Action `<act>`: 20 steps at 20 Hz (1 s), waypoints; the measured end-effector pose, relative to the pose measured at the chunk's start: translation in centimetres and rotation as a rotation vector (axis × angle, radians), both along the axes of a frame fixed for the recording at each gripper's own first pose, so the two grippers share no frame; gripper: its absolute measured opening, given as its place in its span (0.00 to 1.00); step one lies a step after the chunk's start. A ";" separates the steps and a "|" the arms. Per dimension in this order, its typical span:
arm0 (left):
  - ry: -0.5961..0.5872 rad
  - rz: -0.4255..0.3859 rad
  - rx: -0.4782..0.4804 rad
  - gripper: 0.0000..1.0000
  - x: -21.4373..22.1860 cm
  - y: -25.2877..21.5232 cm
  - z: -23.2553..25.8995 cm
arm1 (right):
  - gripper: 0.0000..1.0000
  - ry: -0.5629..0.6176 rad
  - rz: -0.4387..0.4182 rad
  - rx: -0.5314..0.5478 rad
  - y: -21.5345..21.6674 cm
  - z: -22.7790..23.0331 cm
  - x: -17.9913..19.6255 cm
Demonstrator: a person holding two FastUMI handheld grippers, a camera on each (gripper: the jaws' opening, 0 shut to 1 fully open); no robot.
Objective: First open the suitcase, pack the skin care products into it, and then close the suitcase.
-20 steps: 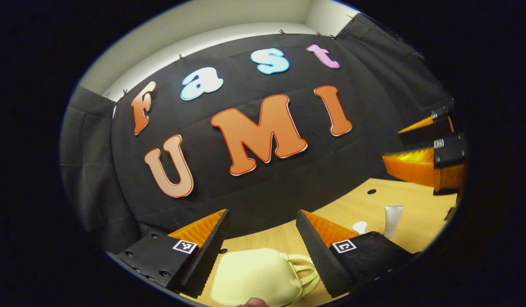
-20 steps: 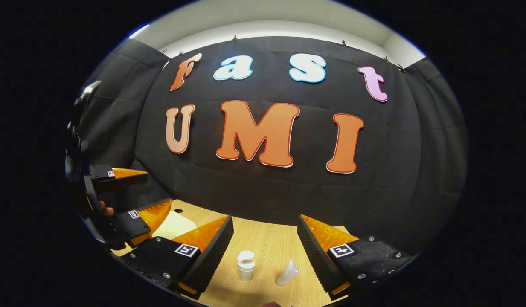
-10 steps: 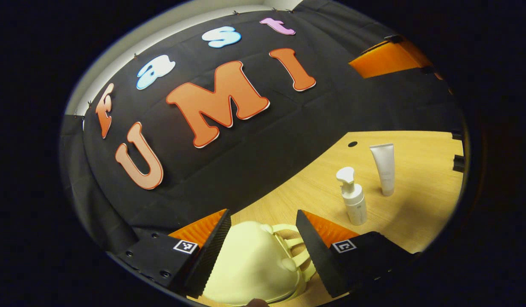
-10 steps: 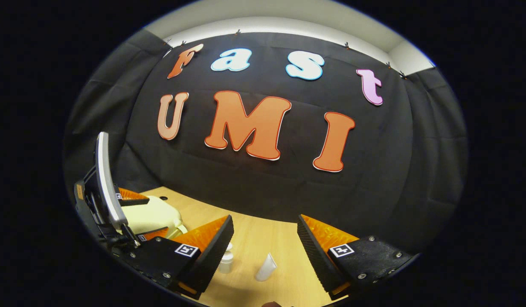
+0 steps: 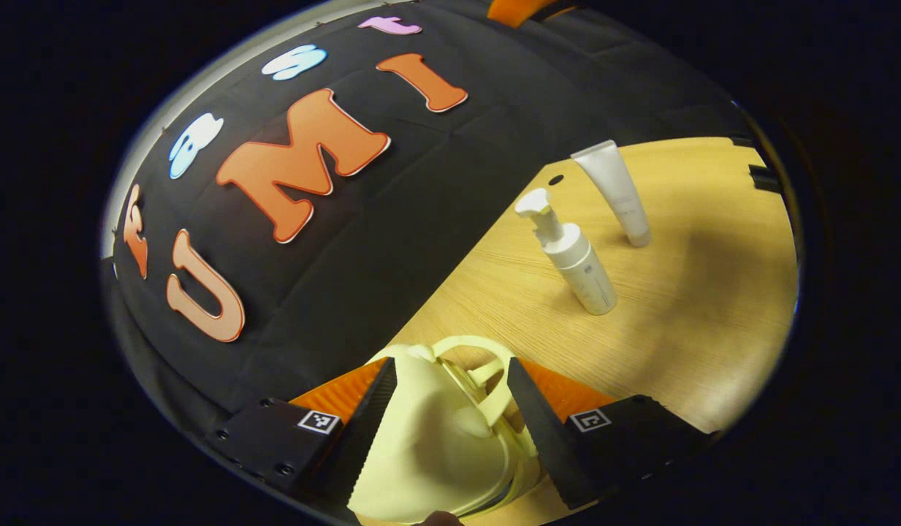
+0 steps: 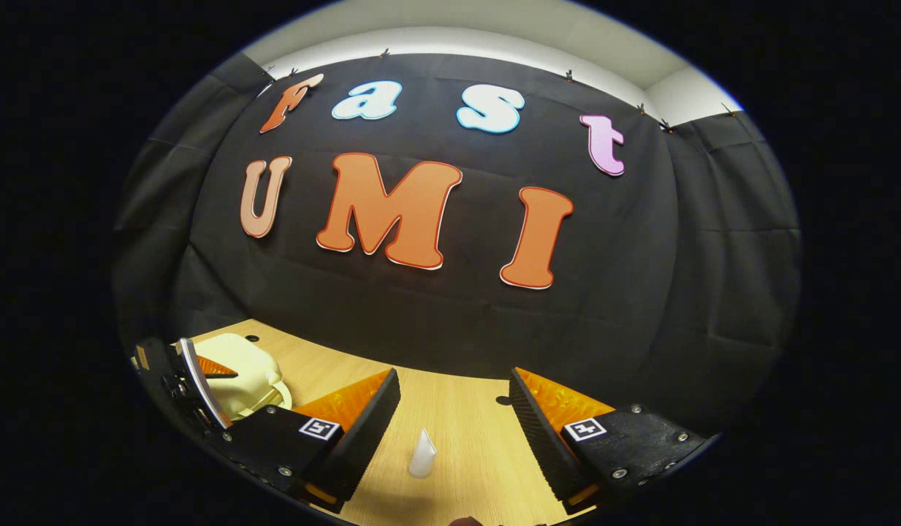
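A small pale yellow suitcase [image 5: 428,446] lies closed on the wooden table [image 5: 698,307], its looped handle [image 5: 487,361] pointing away from me. My left gripper [image 5: 450,369] hangs open just over it, one finger on each side of the case's handle end. To the right stand a white pump bottle [image 5: 576,259] and a white tube [image 5: 617,191], both upright. My right gripper [image 6: 454,376] is open and holds nothing; the white tube [image 6: 422,454] stands on the table between its fingers. In the right gripper view the suitcase [image 6: 234,358] sits at far left with the left gripper [image 6: 231,386] over it.
The black cloth wall runs along the back edge of the table [image 6: 465,438]. Two small dark holes [image 6: 503,400] mark the tabletop near that edge. Bare wood spreads to the right of the bottle and tube.
My left gripper has dropped and tilted onto the suitcase, which now sits between its fingers; bottle and tube came into fuller view. The right gripper view drifted, and the pump bottle slid behind its left finger.
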State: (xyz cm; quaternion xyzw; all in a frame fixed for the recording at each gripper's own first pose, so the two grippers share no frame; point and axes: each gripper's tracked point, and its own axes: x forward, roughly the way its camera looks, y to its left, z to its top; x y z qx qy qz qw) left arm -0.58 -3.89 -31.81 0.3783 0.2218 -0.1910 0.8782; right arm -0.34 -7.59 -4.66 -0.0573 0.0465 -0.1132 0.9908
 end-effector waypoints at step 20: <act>-0.023 0.016 0.121 0.11 2.7 2.7 0.1 | 0.96 0.026 -0.033 0.011 -0.6 -1.7 0.2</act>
